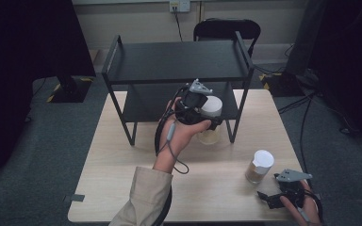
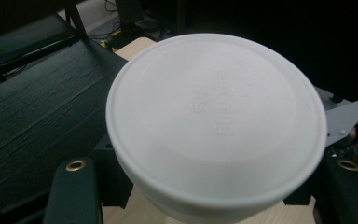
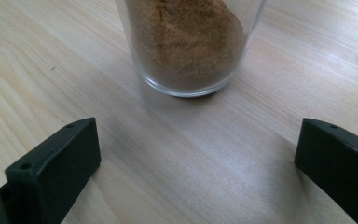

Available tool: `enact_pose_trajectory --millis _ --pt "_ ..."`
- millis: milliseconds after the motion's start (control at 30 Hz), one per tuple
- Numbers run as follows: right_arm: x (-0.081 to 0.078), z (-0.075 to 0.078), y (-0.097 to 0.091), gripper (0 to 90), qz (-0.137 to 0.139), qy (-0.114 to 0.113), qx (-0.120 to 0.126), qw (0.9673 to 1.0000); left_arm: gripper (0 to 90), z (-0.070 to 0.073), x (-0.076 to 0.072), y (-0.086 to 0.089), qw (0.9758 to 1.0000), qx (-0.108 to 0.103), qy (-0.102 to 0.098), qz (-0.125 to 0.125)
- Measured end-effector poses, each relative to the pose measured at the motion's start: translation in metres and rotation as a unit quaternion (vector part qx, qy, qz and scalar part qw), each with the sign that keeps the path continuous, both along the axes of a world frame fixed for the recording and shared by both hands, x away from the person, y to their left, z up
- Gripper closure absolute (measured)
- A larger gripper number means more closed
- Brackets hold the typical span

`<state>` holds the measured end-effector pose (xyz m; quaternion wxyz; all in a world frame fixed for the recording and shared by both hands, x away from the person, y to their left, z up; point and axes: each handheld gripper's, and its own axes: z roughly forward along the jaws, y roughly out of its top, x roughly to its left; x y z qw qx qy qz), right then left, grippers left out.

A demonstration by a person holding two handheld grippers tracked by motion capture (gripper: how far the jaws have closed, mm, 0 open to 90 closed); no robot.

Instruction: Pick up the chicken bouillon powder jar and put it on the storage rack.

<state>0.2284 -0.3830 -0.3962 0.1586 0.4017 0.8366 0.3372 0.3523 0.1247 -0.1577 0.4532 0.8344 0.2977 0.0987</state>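
Left gripper: clamped on white-lidded jar, held off table in front of black rack's lower shelf.
Right gripper: jaws wide, empty, resting w/ second jar of brown powder just ahead.
Risk 1: glass is slick; grip sits under lid, jar could slip.
Risk 2: lid may clip upper shelf edge going in.
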Motion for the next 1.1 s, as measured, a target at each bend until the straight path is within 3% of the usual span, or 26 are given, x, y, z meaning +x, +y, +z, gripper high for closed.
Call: enact_pose_trajectory --millis 367,1100 --pt "0.0 0.0 0.0 0.0 0.0 0.0 0.0 1.0 34.9 0.031 -0.002 -0.011 0.9999 0.009 -0.01 0.0" --pt "0.0 0.0 0.0 0.0 0.001 0.0 0.0 1.0 34.9 0.086 0.009 -0.016 0.9996 0.012 -0.026 0.007"
